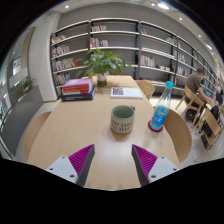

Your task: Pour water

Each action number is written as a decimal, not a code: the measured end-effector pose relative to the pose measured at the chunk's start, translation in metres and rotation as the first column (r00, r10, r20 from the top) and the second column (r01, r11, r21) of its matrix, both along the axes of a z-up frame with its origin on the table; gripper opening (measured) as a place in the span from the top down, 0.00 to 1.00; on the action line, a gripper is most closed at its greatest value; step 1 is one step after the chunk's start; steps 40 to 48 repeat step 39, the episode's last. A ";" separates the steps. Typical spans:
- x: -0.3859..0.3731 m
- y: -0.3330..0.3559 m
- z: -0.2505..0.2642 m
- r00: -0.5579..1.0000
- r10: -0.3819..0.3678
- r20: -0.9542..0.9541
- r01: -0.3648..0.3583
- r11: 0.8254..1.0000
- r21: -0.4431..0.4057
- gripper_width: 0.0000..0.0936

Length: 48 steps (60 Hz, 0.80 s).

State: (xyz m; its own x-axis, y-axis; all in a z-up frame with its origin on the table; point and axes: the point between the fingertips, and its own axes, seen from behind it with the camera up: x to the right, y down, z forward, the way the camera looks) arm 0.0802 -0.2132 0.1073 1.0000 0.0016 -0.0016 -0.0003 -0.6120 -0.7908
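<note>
A green patterned mug (pixel 122 119) stands on the light wooden table (pixel 70 125), ahead of my fingers and a little to the right of centre. A clear water bottle with a blue label and blue cap (pixel 160 109) stands to the right of the mug, near the table's right edge. My gripper (pixel 113 160) is open and empty, its two magenta pads (pixel 82 160) spread wide above the table's near part, well short of the mug and the bottle.
A stack of books (pixel 77 89) lies at the table's far left. A potted plant (pixel 103 65) stands at the far end, with papers (pixel 126 92) beside it. Chairs (pixel 182 135) stand on the right. Bookshelves (pixel 120 45) line the back wall.
</note>
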 end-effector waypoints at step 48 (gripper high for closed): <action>-0.105 -0.039 0.130 0.999 0.043 -0.014 -0.040 0.982 0.186 0.20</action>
